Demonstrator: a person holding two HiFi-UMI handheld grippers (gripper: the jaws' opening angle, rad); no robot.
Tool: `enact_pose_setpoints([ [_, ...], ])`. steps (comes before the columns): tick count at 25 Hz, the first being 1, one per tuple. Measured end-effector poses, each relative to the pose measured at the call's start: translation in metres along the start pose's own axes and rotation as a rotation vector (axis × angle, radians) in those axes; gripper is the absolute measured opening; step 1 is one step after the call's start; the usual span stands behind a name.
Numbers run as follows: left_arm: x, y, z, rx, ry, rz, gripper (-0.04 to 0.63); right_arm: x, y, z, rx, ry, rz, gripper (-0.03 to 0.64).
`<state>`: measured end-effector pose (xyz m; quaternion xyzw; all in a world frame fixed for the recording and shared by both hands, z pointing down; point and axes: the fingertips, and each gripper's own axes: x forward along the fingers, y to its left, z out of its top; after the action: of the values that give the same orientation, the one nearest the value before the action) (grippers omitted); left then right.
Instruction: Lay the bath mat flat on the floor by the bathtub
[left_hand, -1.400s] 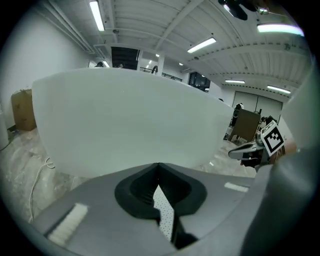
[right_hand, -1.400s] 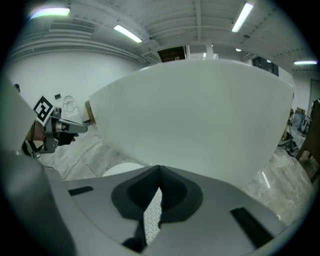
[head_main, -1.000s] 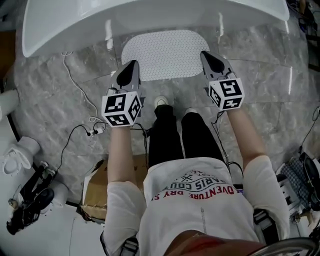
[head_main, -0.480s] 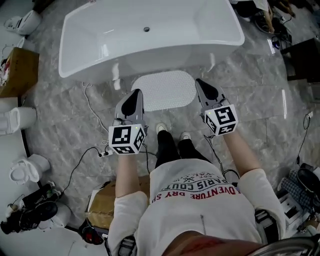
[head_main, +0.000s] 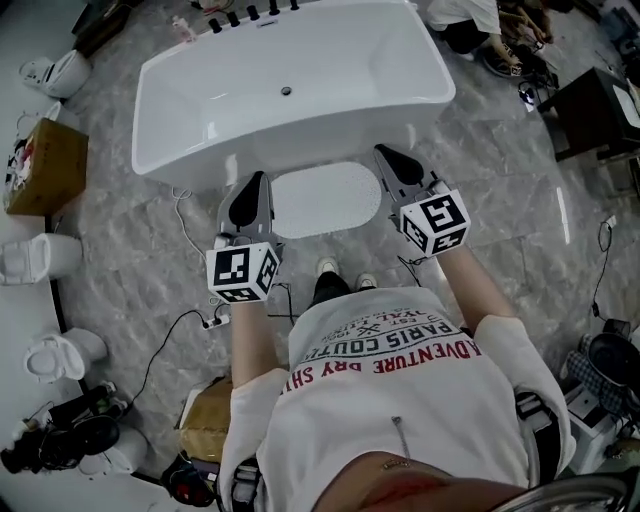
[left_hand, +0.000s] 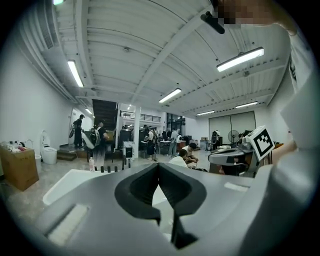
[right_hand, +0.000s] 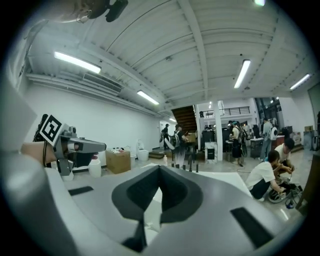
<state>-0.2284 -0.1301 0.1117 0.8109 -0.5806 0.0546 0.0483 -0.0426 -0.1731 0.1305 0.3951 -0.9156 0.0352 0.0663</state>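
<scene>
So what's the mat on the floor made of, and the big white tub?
The bath mat looks like matte white rubber or soft plastic: its top is covered in tiny dots. The bathtub looks like glossy white acrylic or ceramic: bright glints sit on its smooth walls. Which one, the look can't settle.

The head camera looks steeply down from high over the tub (head_main: 290, 90) and floor (head_main: 130, 240). Cameras on the left gripper (head_main: 256, 180) and right gripper (head_main: 384, 155) sit just behind the jaws, facing nearly level across the room. All three share the tub.
</scene>
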Motion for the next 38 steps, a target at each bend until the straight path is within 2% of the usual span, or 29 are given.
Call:
enact_pose_setpoints([
  [10, 0.005, 0.006, 0.039, 0.055, -0.046, 0.006, 0.012, 0.009, -0.002, 0.032, -0.022, -0.06, 0.009, 0.008],
  [16, 0.01, 0.01, 0.036, 0.057, -0.045, 0.008, 0.012, 0.018, 0.004, 0.033, -0.035, -0.053, 0.025, 0.008],
  [21, 0.009, 0.013, 0.033, 0.052, -0.036, 0.007, 0.012, 0.024, 0.008, 0.038, 0.002, -0.063, 0.041, 0.008],
  [38, -0.001, 0.023, 0.02, 0.052, -0.007, 0.0, 0.012, 0.029, 0.032, 0.03, -0.061, -0.04, 0.017, 0.008],
])
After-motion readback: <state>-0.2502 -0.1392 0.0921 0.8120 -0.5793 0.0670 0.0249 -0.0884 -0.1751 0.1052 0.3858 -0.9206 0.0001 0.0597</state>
